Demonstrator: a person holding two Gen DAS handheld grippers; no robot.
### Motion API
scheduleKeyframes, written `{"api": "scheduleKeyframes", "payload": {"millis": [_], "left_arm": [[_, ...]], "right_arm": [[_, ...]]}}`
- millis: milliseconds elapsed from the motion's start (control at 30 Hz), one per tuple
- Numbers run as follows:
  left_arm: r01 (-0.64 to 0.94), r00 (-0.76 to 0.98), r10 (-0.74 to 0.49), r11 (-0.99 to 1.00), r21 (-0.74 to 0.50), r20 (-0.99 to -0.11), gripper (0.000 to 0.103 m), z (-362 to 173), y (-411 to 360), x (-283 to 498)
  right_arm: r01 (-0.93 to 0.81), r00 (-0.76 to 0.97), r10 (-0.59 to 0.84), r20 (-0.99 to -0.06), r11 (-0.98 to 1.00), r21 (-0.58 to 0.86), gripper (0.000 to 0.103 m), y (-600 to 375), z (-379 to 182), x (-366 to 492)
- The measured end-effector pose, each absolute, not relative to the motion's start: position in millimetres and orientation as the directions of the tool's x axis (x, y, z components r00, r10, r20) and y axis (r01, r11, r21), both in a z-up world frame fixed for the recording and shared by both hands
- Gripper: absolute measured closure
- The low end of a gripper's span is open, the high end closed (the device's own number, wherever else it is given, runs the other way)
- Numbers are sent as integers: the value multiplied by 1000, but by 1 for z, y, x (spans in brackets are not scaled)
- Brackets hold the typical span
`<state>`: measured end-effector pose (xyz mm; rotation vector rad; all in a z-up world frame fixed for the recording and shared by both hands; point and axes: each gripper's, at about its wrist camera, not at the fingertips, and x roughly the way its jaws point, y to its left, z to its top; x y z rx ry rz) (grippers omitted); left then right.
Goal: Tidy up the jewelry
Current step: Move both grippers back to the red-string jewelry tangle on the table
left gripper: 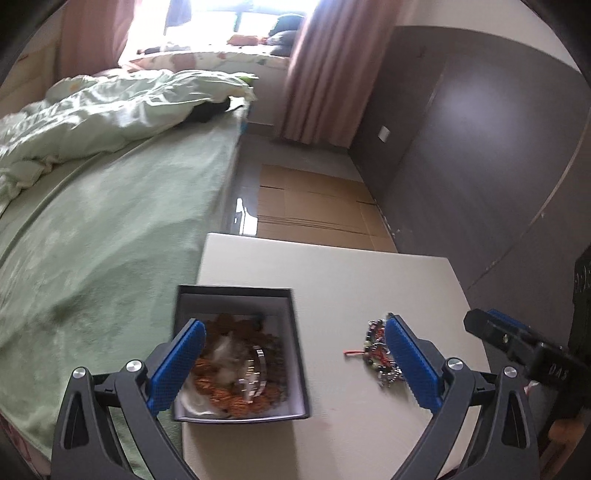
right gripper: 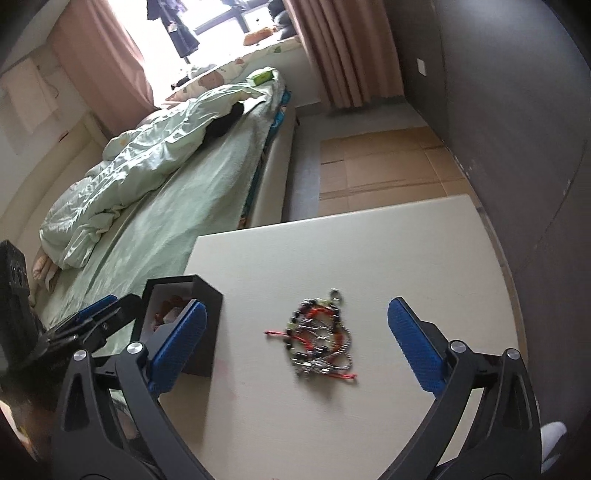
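My left gripper (left gripper: pixel 293 363) is spread wide, its blue pads (left gripper: pixel 177 365) framing an open box (left gripper: pixel 299 354) that sits at the left edge of the white table (left gripper: pixel 369 266); nothing is pinched between them. Inside that box I can see a heap of orange-brown beaded strands (left gripper: pixel 236 400) with a silver bangle (left gripper: pixel 258 373) lying on top, though the contents are blurred and I cannot sort out more than that. Just to the right of the box, near my left gripper's right pad, lies a tangle of loose bracelets (left gripper: pixel 380 350) on the bare tabletop, with red cord, dark beads and silver chain mixed together. My right gripper (right gripper: pixel 295 349) is also spread wide and holds nothing; the same tangle of bracelets (right gripper: pixel 319 338) lies on the table (right gripper: pixel 369 240) between its pads (right gripper: pixel 413 350), touching neither. From this side the box (right gripper: pixel 205 314) shows as a dark-walled container with a pale lining, standing beside the left pad, and the left gripper (right gripper: pixel 92 314) reaches in over it from the left. Past the table, flattened cardboard (right gripper: pixel 384 166) covers the floor next to a bed (right gripper: pixel 207 192) with a green sheet and a rumpled pale duvet (right gripper: pixel 129 166). Farther still hang pink curtains (right gripper: pixel 347 48) beside a bright window (right gripper: pixel 221 22).
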<state>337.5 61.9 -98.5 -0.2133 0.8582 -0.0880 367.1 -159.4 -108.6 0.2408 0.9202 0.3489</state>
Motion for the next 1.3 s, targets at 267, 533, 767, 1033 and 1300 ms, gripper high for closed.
{"api": "scheduleKeyframes", "payload": {"millis": [267,533,767,1033,1300], "left_arm": [[75,591,-262,960,-271,-763,23,-111,20,354],[138,511,-297,954,-265,-807,50,-138,-26,376],[121,424,-295,955,-270,-856,81,-175,-38,394],[122,398,-250,968,-219,-883,90,-199,-45,402],[119,407,-201,979,-167,-891,94,-207,-49,403]], "right_arm": [[-107,531,366,-764,924,368,7,-217,-126,378],[-53,487,366,-793,919,391,44,-249,-147,390],[-36,478,373,-795,913,407,44,-257,-155,397],[-40,468,391,-792,905,423,44,-256,-157,403],[-59,447,392,-804,910,410,44,-244,-162,409]]}}
